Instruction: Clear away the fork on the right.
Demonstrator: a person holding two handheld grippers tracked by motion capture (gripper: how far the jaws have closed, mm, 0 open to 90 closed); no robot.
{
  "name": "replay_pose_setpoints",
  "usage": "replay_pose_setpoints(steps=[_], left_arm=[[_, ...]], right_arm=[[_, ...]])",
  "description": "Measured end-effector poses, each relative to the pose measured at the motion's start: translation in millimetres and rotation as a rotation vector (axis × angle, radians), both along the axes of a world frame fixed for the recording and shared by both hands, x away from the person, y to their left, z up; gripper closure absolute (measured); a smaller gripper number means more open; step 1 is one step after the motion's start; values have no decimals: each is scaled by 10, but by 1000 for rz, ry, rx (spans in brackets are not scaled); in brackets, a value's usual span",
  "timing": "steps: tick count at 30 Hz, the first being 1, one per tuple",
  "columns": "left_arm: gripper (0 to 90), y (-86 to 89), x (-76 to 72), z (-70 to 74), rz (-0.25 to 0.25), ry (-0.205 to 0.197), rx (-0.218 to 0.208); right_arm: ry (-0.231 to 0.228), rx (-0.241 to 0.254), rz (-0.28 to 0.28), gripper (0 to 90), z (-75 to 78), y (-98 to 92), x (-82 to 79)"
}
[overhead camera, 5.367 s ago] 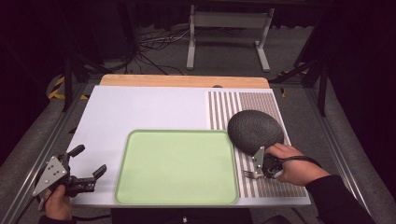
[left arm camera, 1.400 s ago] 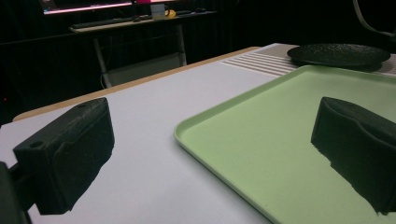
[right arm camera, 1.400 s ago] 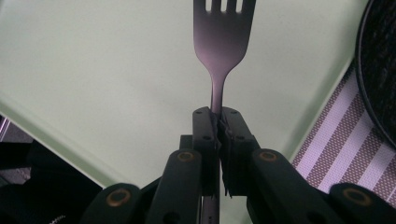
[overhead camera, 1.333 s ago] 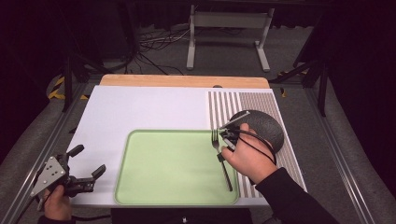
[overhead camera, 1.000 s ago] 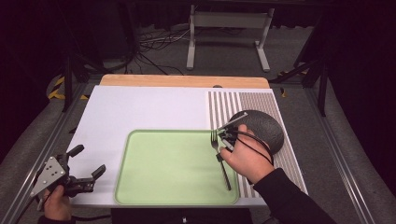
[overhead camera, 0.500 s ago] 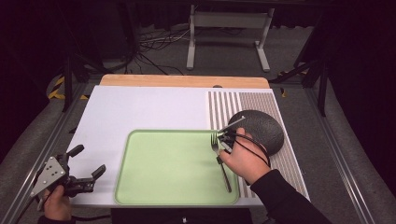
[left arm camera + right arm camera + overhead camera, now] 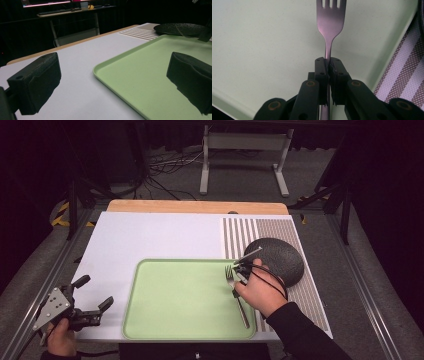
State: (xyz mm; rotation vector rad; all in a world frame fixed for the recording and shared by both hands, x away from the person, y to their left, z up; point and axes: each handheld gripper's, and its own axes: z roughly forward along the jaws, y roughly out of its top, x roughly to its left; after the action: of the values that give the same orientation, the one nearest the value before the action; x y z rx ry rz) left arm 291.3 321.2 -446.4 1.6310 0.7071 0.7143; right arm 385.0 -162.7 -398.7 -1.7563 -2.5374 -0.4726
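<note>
— Fork (image 7: 330, 23), then: where is it?

— Over the right side of the green tray (image 7: 180, 295), close to the tray's right rim. In the right gripper view the right gripper (image 7: 328, 67) has its two black jaws pinched tight on the narrow neck of the handle, tines pointing away from the camera. From the high view the fork (image 7: 237, 296) lies lengthwise along the tray's right edge, tines toward the far side of the table, with the person's hand (image 7: 262, 292) over the middle of the handle.

— Is it resting on the tray?

— I cannot tell; it is low over the tray floor (a soft shadow sits right under the tines).

— And the other side?

— The left gripper (image 7: 92, 307) sits at the near left corner of the table, well apart from the fork. Its jaws stand wide apart with nothing between them, and past them its own view looks across the white mat (image 7: 82, 57) to the tray's rim.

— What surrounds the tray?

— A white mat (image 7: 150, 237) covers most of the table, with a brown-and-white striped placemat (image 7: 240, 232) at the right and a dark, round, textured plate (image 7: 277, 257) on it, just beyond the hand. Past a strip of wooden edge (image 7: 197, 206) lie grey floor, loose cables (image 7: 165, 167) and a pale metal stand (image 7: 245, 157); the rest of the room is dark.
</note>
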Motion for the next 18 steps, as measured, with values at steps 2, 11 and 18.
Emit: replay_pose_setpoints(steps=[2, 11, 18], left_arm=[[0, 1, 1, 0, 0, 0, 0], [0, 4, 0, -1, 1, 0, -3], [0, 6, -1, 1, -1, -2, -1]], right_arm=[[5, 5, -3, 847, -25, 6, 10], [38, 21, -19, 847, -120, 56, 60], [50, 11, -25, 844, -174, 80, 74]])
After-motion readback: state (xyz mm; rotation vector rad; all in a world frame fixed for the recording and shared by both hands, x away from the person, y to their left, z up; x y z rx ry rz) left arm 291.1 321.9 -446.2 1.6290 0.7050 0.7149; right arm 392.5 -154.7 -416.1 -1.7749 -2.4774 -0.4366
